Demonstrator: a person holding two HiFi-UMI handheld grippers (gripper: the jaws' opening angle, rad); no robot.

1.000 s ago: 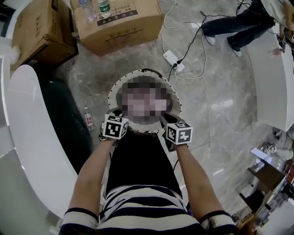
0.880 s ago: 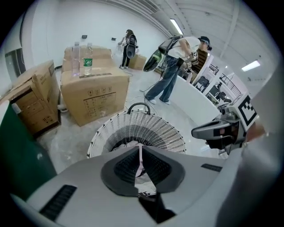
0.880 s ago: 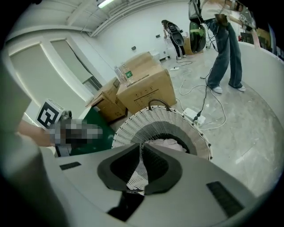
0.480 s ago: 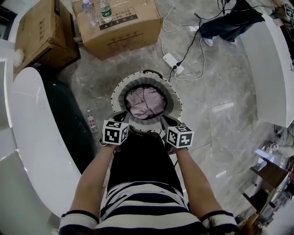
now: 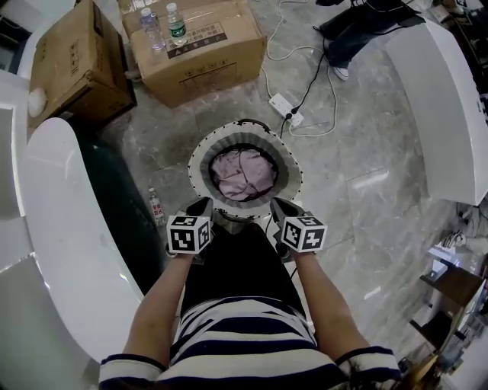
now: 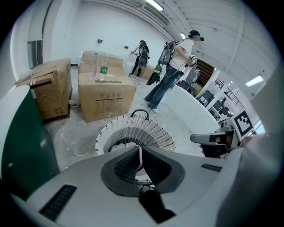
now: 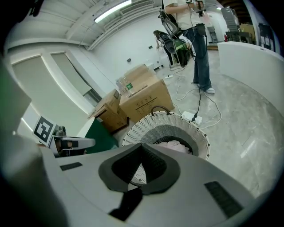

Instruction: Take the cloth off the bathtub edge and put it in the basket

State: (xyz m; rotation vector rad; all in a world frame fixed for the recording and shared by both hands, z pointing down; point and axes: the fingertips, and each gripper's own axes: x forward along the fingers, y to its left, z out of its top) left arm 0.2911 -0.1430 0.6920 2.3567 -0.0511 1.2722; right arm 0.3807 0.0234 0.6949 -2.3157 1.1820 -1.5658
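The pink cloth (image 5: 244, 174) lies bunched up down in the round white basket (image 5: 197, 160), which stands on the grey stone floor (image 5: 366, 198). The person stands right behind the basket and holds both tongs out over its near rim.

The left gripper (image 5: 204, 206) has its two jaws pressed together, with nothing between them. The right gripper (image 5: 279, 206) is the same: jaws closed tight and empty. Neither one touches the cloth. In the right gripper view the pink cloth (image 7: 175, 145) peeks out just past the closed jaws, inside the woven wall of the basket.

To the person's left runs the white bathtub (image 5: 61, 213), with a dark green side facing the basket. A small bottle (image 5: 157, 207) stands on the floor between tub and basket.

Past the basket sit two brown cardboard boxes (image 5: 202, 42) (the bigger one has two water bottles (image 5: 164, 23) on top). A white power strip (image 5: 284, 110) with cords lies on the floor near them.
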